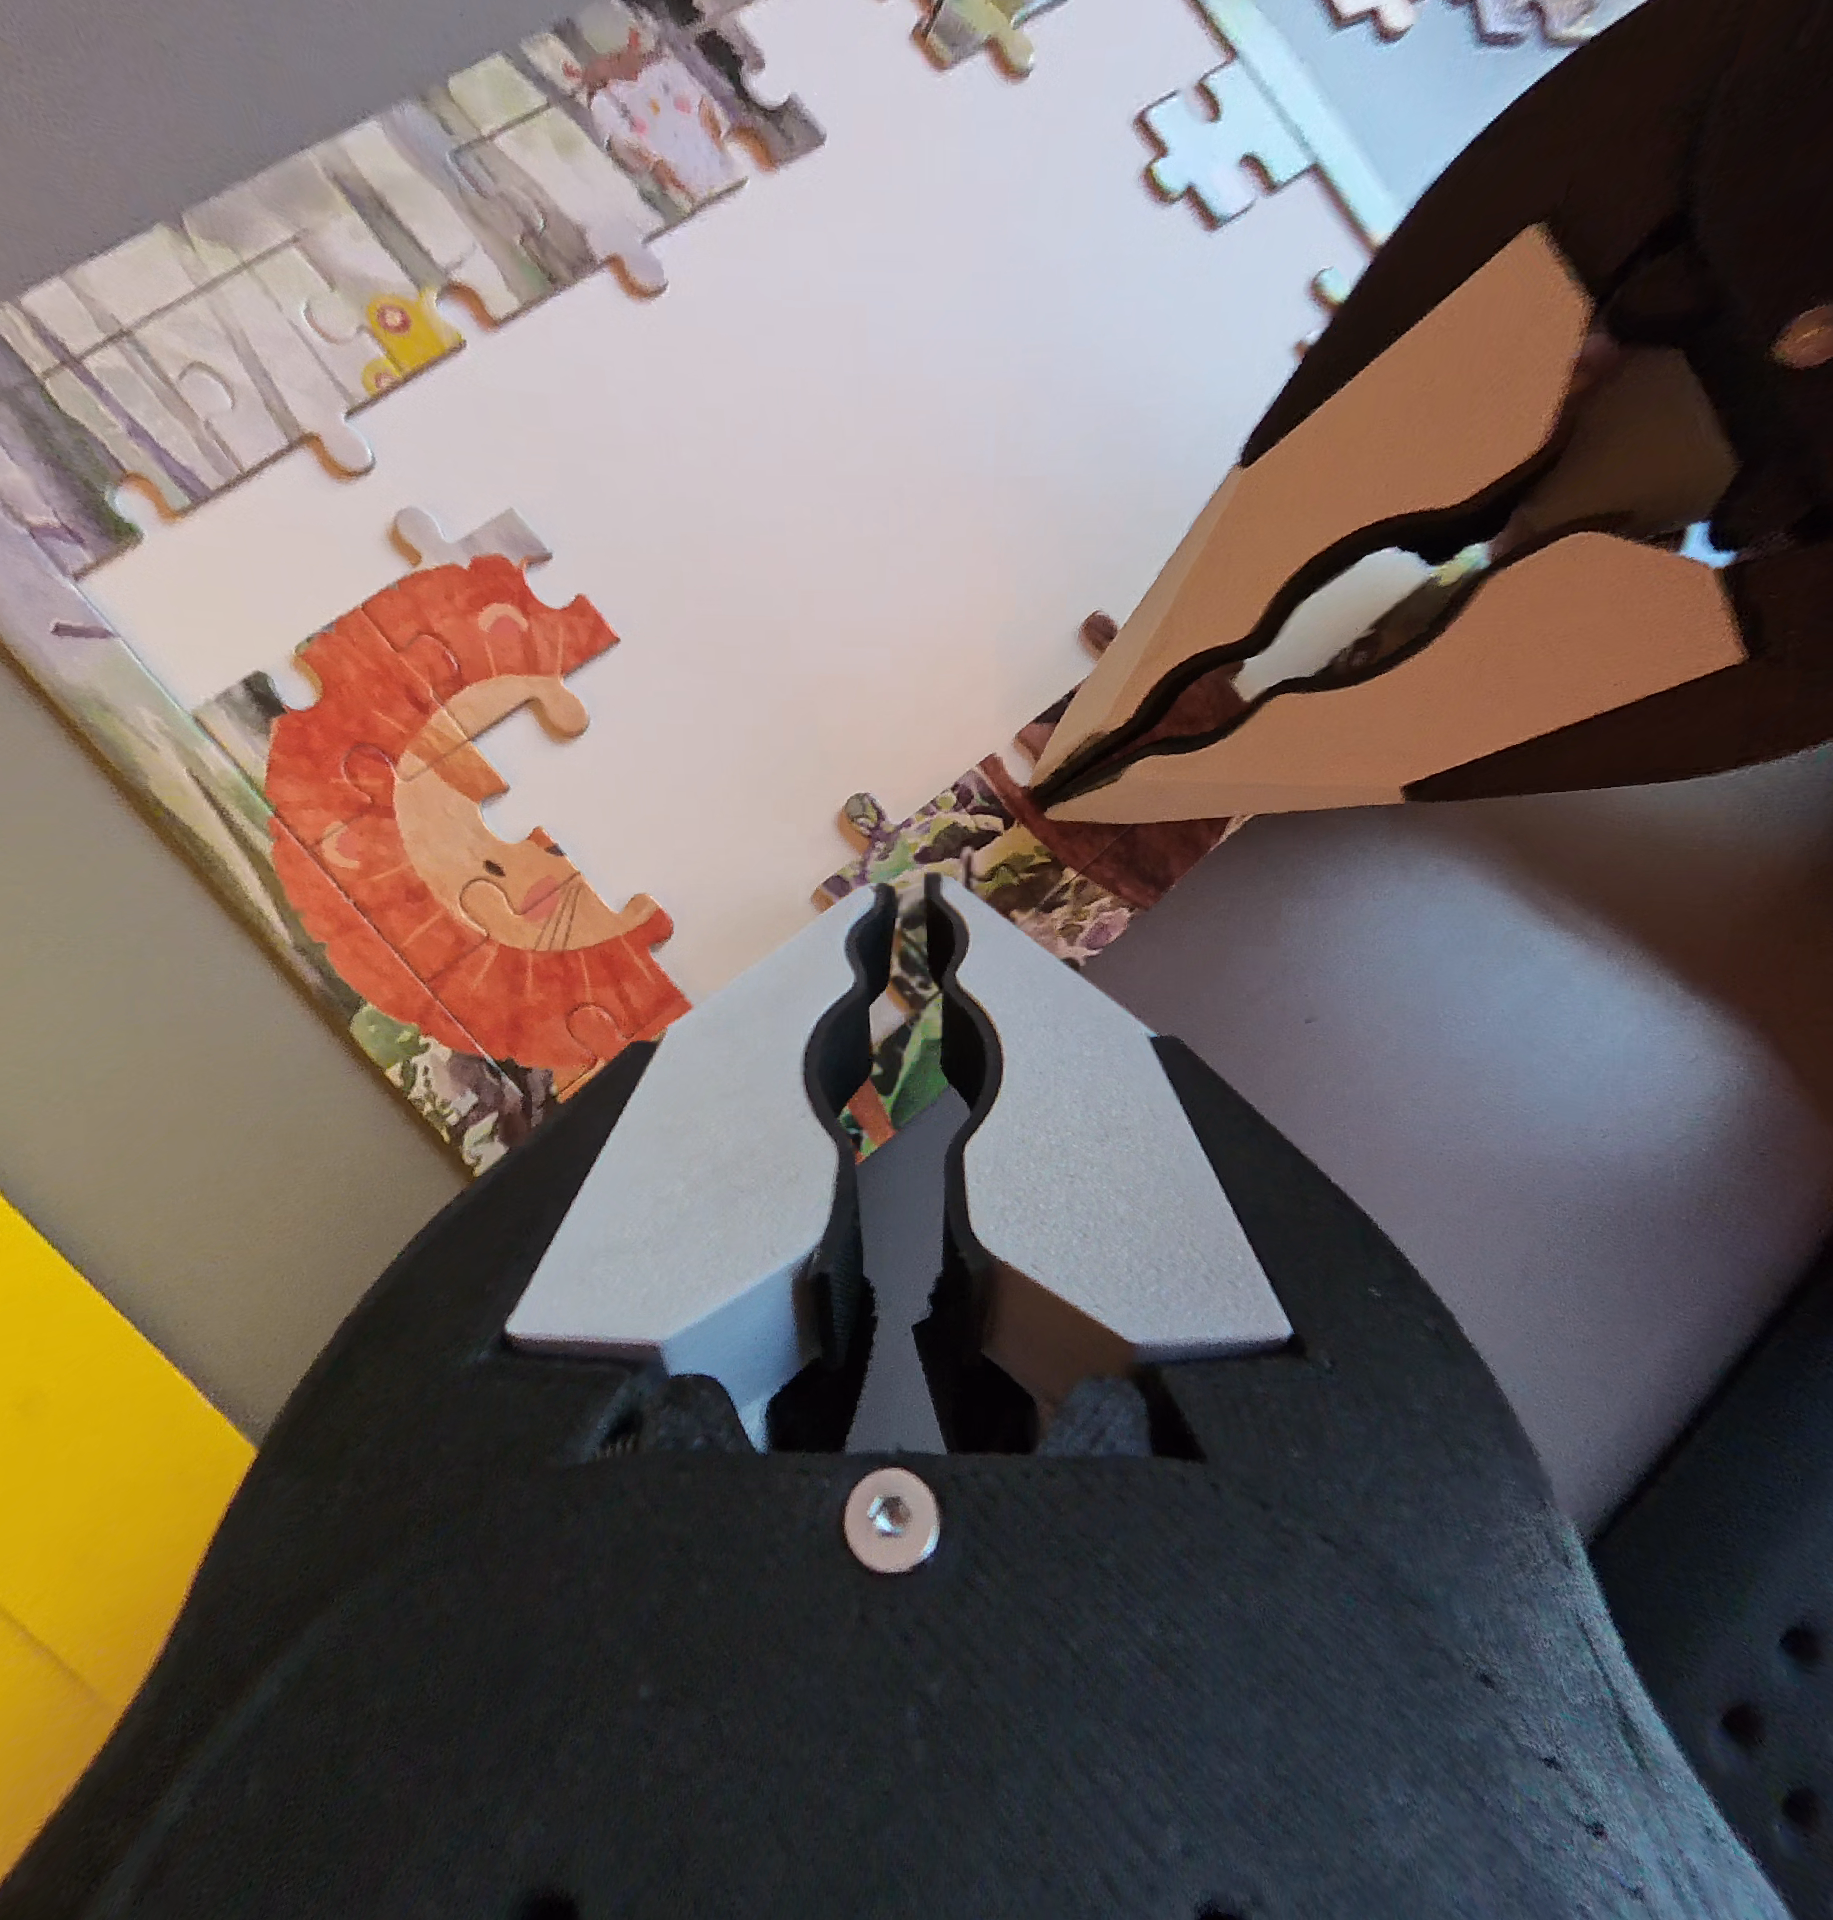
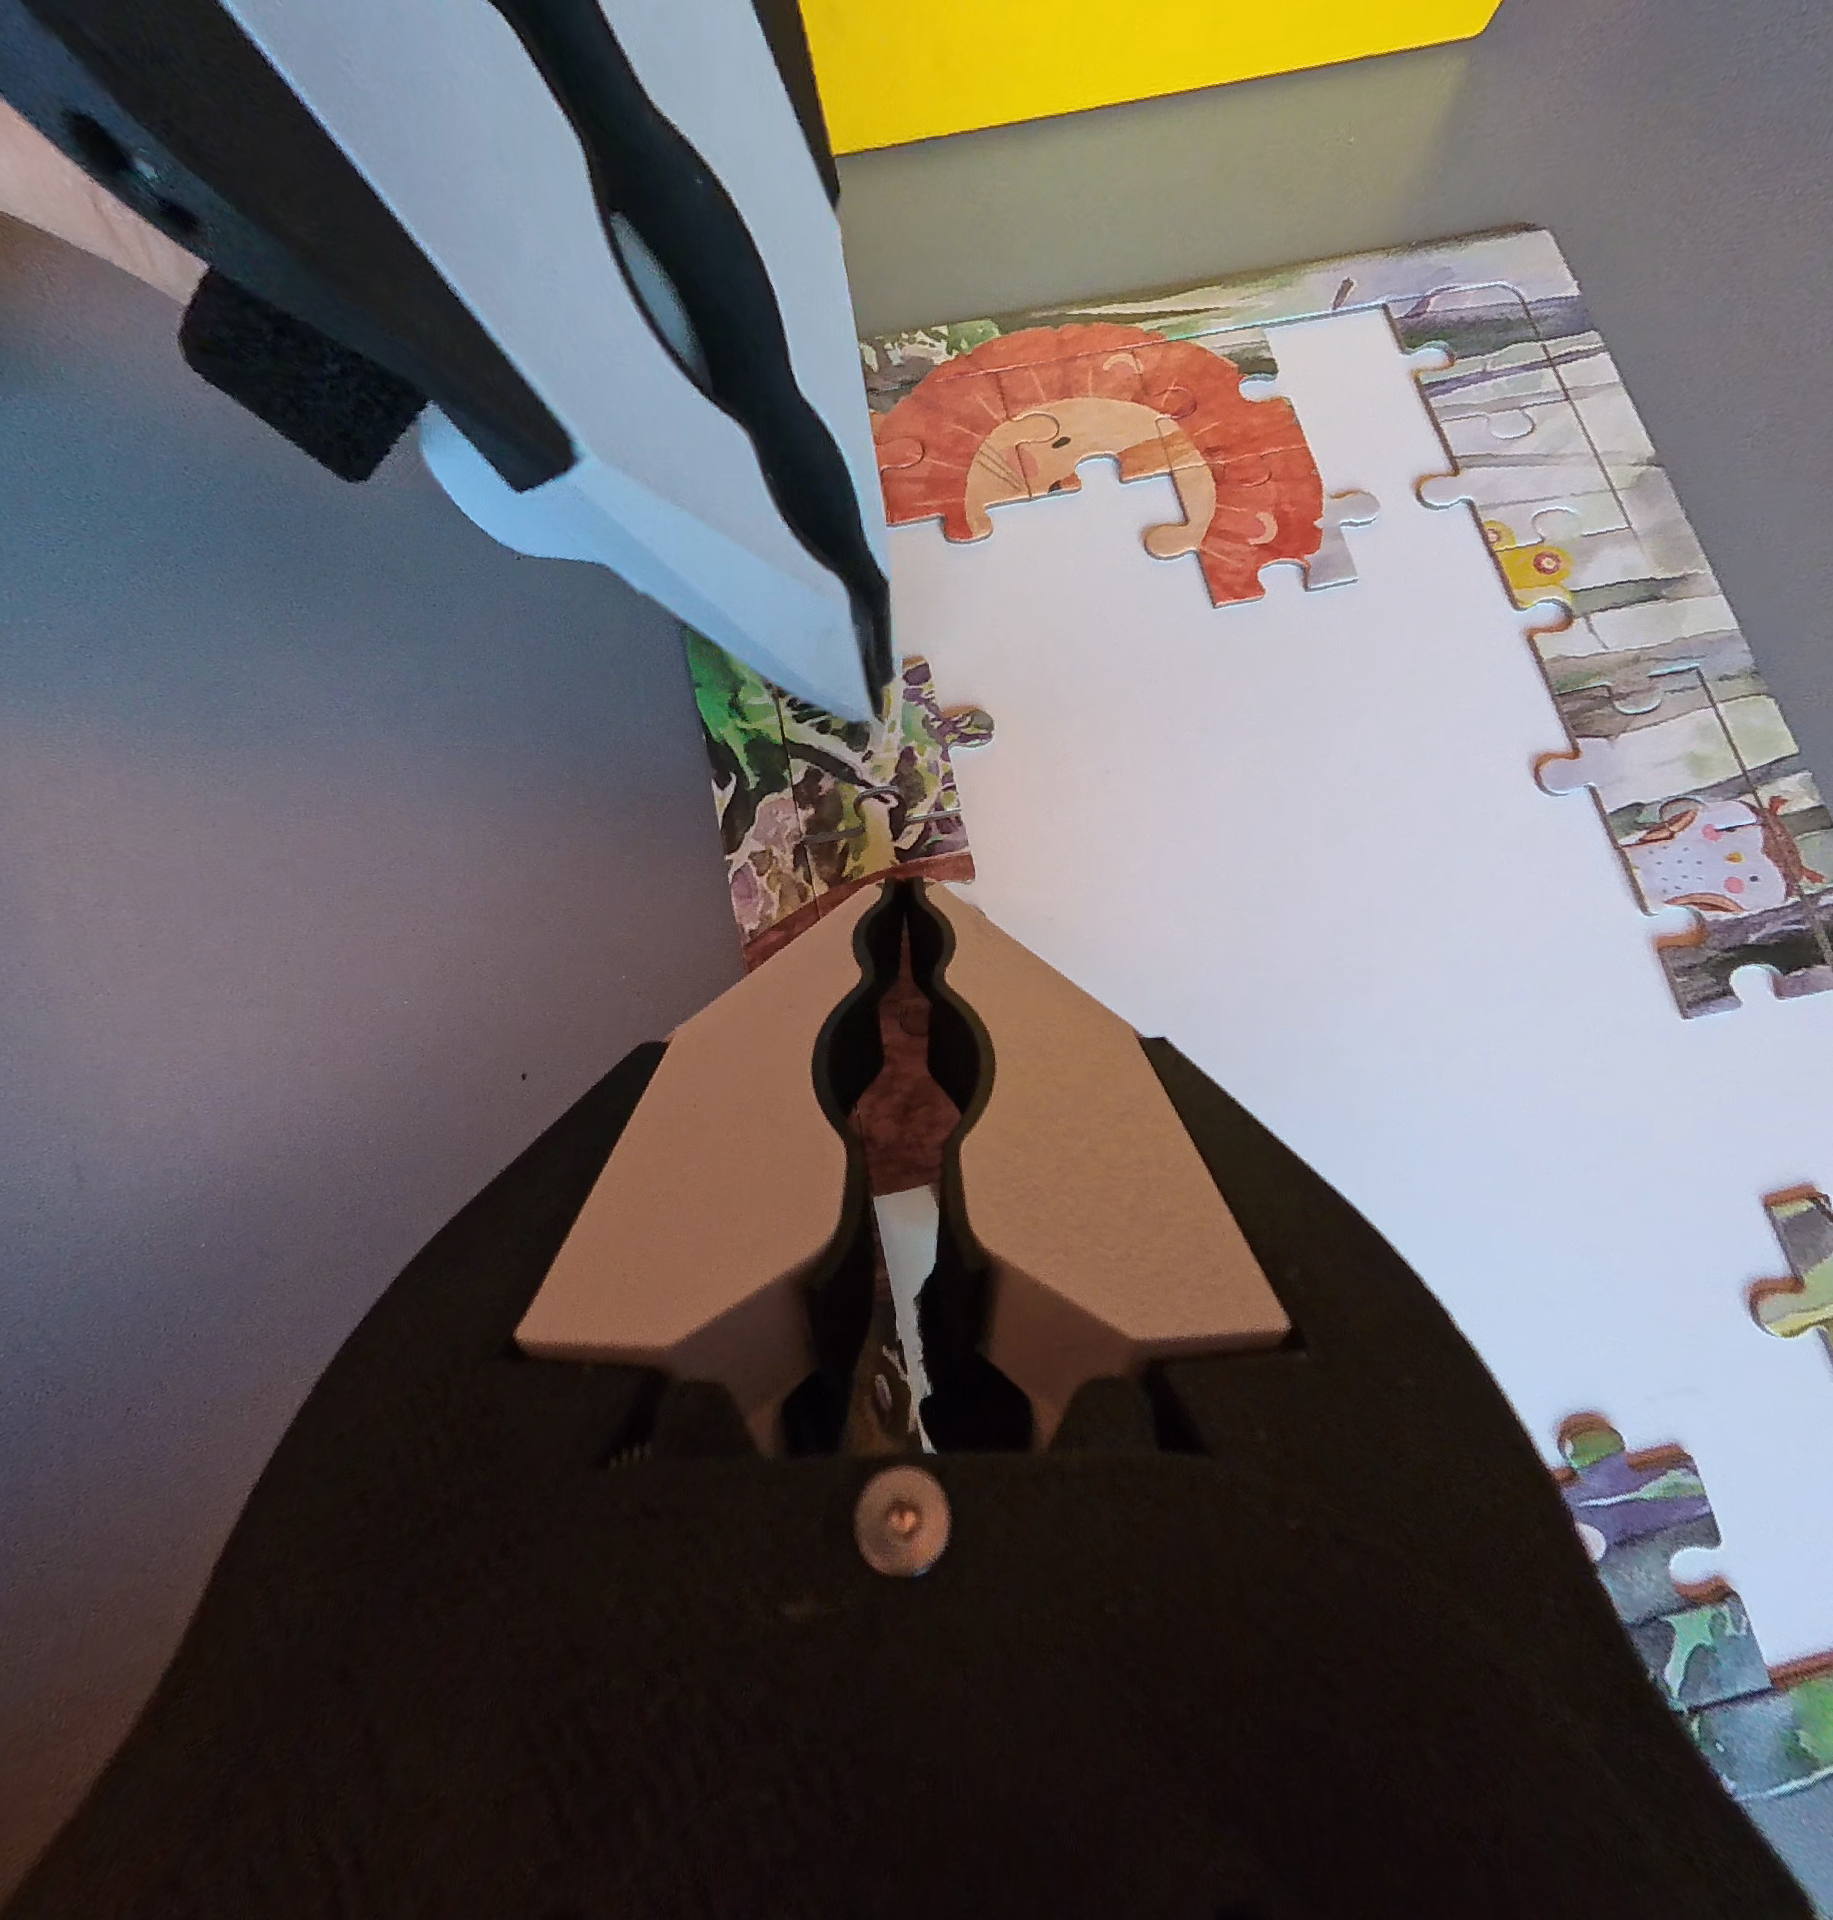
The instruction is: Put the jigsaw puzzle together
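two grippers, one half-done jigsaw puzzle (image 2: 1151,831) on our grey table (image 2: 268,831)

left gripper (image 2: 870,696) and right gripper (image 2: 907,883) both tilt down, jaws together, tips pressing the leafy bottom-edge pieces (image 2: 839,790) mid-frame; one lion cluster (image 2: 1099,436) upper centre.

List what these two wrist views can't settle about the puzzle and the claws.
- Contact: whether the shut right claw presses the brown piece; its own tips cover the spot in the right wrist view.
- Piece under the left claw: mostly hidden by its fingers in the left wrist view.
- Far puzzle border: blurred and cut by the top edge, left wrist view.
- Loose pieces: cut by the right edge, right wrist view.
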Demonstrator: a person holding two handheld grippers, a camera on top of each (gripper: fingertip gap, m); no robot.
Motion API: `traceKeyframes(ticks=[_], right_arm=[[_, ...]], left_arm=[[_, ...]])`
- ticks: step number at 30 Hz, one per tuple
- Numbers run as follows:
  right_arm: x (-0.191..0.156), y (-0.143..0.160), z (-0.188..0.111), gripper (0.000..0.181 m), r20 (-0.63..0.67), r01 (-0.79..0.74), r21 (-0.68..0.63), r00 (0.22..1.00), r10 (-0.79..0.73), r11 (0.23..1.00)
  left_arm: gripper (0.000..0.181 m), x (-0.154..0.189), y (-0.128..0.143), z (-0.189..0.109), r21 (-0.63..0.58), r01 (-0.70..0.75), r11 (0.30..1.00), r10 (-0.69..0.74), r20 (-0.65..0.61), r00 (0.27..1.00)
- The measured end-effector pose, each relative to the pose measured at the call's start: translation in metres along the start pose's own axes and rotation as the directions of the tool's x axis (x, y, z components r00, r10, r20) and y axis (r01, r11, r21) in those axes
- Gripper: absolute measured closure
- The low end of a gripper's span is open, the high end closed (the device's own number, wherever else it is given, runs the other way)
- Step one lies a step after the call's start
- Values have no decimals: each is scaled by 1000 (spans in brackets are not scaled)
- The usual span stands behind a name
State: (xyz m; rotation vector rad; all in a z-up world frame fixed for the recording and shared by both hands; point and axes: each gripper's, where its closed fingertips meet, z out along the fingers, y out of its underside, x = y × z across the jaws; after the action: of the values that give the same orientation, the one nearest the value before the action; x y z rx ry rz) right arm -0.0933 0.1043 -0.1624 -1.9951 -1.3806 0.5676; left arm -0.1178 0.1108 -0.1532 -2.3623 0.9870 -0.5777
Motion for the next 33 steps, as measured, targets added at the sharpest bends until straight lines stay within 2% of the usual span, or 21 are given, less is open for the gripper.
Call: traceKeyframes(ticks=[4, 8, 26, 29, 33], right_arm=[[0, 0, 0, 181, 3, -6, 3, 1000, 6, 1000], [0, 0, 0, 181, 4, -7, 3, 1000, 7, 1000], [3, -1, -1, 179, 15, -35, 38, 999, 35, 999], [17, -12, -17, 179, -49, -19, 116, 998, 25, 993], [49, -23, -58, 179, -159, -48, 230, 984, 86, 972]], left_arm=[[178, 0, 5, 1, -38, -63, 997, 64, 31, 997], [181, 6, 9, 6, -59, -77, 995, 77, 1, 997], [181, 16, 8, 9, -41, -53, 998, 51, -48, 998], [181, 16, 4, 7, -17, -46, 999, 45, -55, 997], [181, 13, -7, -3, 51, -11, 999, 14, -60, 998]])
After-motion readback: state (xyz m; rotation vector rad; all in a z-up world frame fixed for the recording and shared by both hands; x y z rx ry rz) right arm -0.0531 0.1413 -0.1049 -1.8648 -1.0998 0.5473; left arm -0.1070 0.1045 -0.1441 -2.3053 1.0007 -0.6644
